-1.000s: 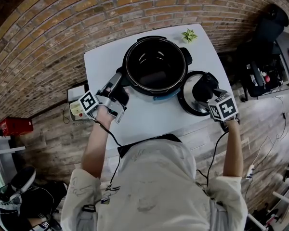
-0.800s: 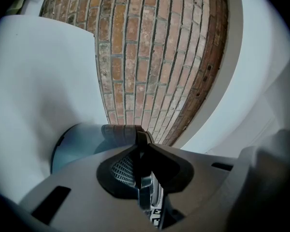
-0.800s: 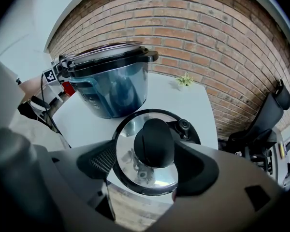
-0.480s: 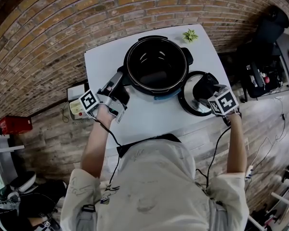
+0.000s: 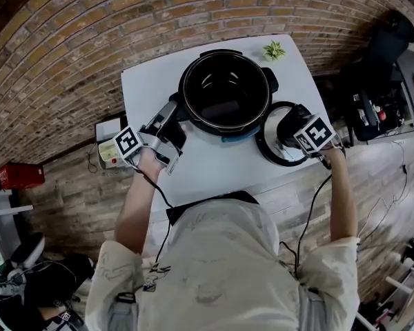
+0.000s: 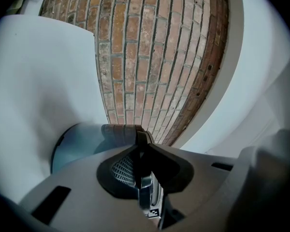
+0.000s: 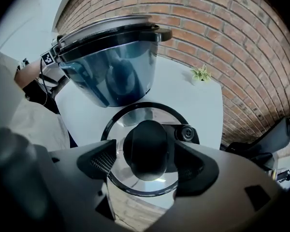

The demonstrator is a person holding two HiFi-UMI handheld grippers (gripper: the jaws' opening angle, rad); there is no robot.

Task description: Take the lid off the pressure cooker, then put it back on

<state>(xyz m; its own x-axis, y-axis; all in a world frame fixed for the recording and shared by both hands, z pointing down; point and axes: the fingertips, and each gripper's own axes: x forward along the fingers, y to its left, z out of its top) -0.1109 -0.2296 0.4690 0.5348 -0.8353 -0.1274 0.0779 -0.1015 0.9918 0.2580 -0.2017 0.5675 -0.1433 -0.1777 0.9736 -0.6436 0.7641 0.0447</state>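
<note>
On white table, right hand-held gripper straddles lid knob, jaws apart.

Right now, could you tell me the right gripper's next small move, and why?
Probably close the right gripper on the lid knob: its open jaws straddle it, the lid lies on the table beside the open pressure cooker, and the left gripper clamps the cooker's handle.

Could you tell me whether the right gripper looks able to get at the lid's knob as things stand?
Probably yes. The right gripper hangs directly over the lid on the table, its jaws apart either side of the black knob, with nothing else between them.
</note>
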